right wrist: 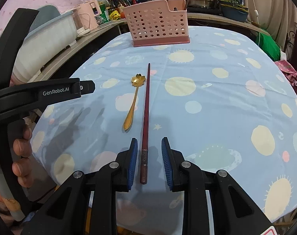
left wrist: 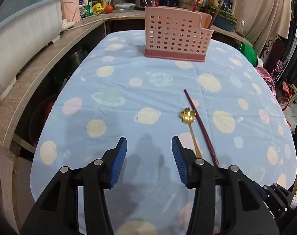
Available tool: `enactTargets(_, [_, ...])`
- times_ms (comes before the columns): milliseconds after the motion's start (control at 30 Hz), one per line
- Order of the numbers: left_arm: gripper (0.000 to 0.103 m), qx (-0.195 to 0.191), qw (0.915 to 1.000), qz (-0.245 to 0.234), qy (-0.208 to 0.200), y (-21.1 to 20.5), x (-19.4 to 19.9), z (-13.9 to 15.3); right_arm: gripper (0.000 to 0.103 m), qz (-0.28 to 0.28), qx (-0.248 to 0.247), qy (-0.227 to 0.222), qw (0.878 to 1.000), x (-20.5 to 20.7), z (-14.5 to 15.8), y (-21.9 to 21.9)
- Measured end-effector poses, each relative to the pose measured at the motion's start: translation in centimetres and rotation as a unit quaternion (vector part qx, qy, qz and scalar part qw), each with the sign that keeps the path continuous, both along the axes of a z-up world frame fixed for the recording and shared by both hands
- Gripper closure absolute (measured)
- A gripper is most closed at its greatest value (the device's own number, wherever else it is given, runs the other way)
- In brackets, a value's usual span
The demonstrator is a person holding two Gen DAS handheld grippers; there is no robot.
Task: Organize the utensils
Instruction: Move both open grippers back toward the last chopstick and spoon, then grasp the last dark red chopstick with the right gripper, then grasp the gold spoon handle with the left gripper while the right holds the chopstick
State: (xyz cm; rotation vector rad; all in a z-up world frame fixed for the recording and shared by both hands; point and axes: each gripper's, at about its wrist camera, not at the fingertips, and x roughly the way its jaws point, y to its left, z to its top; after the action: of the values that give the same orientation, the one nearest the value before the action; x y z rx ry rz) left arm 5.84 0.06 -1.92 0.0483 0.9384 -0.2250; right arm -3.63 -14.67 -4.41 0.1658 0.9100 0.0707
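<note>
Only right-wrist view is showing the chopstick (right wrist: 145,125) whole, lying on the tablecloth (right wrist: 217,90) beside the gold spoon (right wrist: 133,101) | right gripper (right wrist: 149,162) gaping around its thick end, untouched | left gripper (left wrist: 149,160) gaping, empty | pink holder (left wrist: 175,37) keeping chopsticks upright

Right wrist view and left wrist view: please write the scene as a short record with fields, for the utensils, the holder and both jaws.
surface: table with blue planet-print cloth
chopstick: dark red chopstick, lying flat, thick end between the right jaws
spoon: gold spoon, flower-shaped bowl, lying just left of the chopstick
holder: pink perforated holder, upright at the far end, some utensils already inside
right gripper: jaws open, astride the chopstick, not gripping
left gripper: jaws open, empty
</note>
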Motion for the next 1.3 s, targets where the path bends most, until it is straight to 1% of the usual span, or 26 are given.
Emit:
enactTargets(167, [0.058, 0.002, 0.9999, 0.001, 0.011, 0.3, -0.4, -0.7, 0.078, 0.004, 0.001, 0.010, 1.000, -0.4, -0.8, 0.3])
enactTargets(333, [0.058, 0.002, 0.9998, 0.000, 0.020, 0.3, -0.6, -1.3, 0.083, 0.003, -0.004, 0.009, 1.000, -0.8, -1.2, 0.3])
enactTargets(433, [0.058, 0.003, 0.9997, -0.003, 0.023, 0.0, -0.6, -1.5, 0.091, -0.003, -0.007, 0.008, 1.000, -0.9, -1.2, 0.1])
enactTargets(467, [0.058, 0.003, 0.9997, -0.004, 0.024, 0.0, -0.7, -1.5, 0.095, -0.006, -0.009, 0.008, 1.000, -0.9, -1.2, 0.0])
enactTargets(567, [0.058, 0.003, 0.9996, -0.009, 0.026, -0.3, -0.8, -1.6, 0.096, -0.011, -0.004, 0.006, 1.000, -0.9, -1.3, -0.4])
enactTargets(667, [0.058, 0.001, 0.9994, -0.014, 0.030, -0.6, -0.9, -1.8, 0.096, -0.027, -0.008, 0.001, 1.000, -1.0, -1.3, -0.9])
enactTargets(733, [0.056, -0.002, 0.9993, -0.020, 0.032, -0.9, -1.1, -1.8, 0.096, -0.049, -0.002, 0.000, 0.999, -1.0, -1.3, -1.8])
enactTargets(767, [0.053, -0.003, 0.9992, -0.023, 0.033, -1.1, -1.2, -1.8, 0.096, -0.057, 0.005, 0.001, 0.998, -0.9, -1.3, -2.4])
enactTargets(833, [0.051, -0.006, 0.9989, -0.030, 0.036, -1.6, -1.4, -1.9, 0.096, -0.067, 0.016, 0.002, 0.998, -0.9, -1.3, -3.3])
enactTargets(900, [0.048, -0.007, 0.9985, -0.039, 0.038, -2.4, -1.5, -2.0, 0.096, -0.071, 0.022, 0.002, 0.997, -0.9, -1.4, -3.7])
enactTargets(1100, [0.048, -0.012, 0.9967, -0.060, 0.055, -4.6, -1.6, -3.1, 0.096, -0.068, 0.025, 0.000, 0.997, -0.9, -1.5, -3.7])
enactTargets(1167, [0.048, -0.012, 0.9961, -0.063, 0.061, -5.1, -1.6, -3.6, 0.096, -0.067, 0.028, 0.000, 0.997, -0.9, -1.5, -3.9])
enactTargets(1233, [0.050, -0.007, 0.9964, -0.064, 0.055, -5.4, -1.9, -3.7, 0.096, -0.067, 0.029, -0.001, 0.997, -0.9, -1.5, -3.9])
enactTargets(1300, [0.059, -0.006, 0.9962, -0.068, 0.054, -5.6, -2.0, -3.7, 0.096, -0.067, 0.028, -0.002, 0.997, -0.9, -1.5, -3.8])
